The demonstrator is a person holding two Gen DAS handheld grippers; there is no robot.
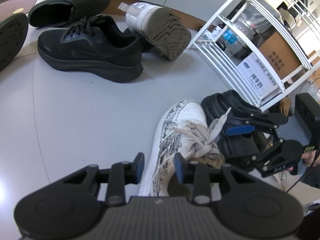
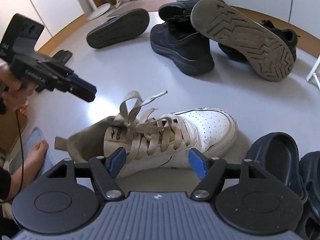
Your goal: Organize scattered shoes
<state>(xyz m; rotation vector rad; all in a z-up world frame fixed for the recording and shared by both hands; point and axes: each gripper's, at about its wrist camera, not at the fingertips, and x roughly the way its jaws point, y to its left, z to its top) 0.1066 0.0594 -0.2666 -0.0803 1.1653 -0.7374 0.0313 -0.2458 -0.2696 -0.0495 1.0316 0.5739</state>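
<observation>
We worked on a pale grey floor (image 1: 84, 108) beside a white rack (image 1: 250, 46). One white sneaker (image 2: 180, 132) stood upright near us, next to black clogs (image 2: 280, 160). Our left hand-held gripper (image 1: 159, 167) pinched its heel collar; the right hand-held gripper (image 2: 157, 161) hung open just above its side, holding nothing. Farther off, its mate (image 2: 244, 40) lay sole-up among black sneakers (image 2: 180, 46), unpaired. Most of the sorting, we judged, was left.
</observation>
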